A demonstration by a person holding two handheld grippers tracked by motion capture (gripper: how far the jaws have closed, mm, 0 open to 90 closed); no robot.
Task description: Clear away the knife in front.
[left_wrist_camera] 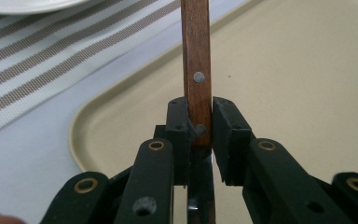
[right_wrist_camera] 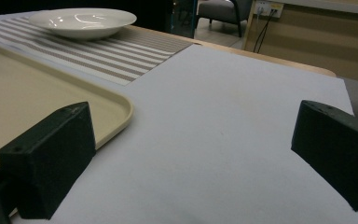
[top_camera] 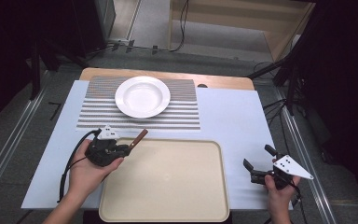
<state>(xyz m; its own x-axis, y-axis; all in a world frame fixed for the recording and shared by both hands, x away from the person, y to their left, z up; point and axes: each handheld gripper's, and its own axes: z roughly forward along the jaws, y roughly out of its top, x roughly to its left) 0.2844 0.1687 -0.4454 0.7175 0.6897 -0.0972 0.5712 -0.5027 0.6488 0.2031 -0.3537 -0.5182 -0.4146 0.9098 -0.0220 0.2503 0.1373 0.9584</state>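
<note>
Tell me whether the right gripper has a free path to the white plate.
Probably yes. The right gripper is open and holds nothing, and only bare tablecloth and striped mat lie between it and the plate.

You're in lab-like recording space: dark stands point(top_camera: 292, 79), floor cables point(top_camera: 182, 23), paper-covered counter point(top_camera: 233, 121) staged with striped placemat point(top_camera: 98, 112).

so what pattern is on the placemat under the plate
Grey-brown and white stripes on the placemat, clearest in the high view; the white plate sits on it.
</note>
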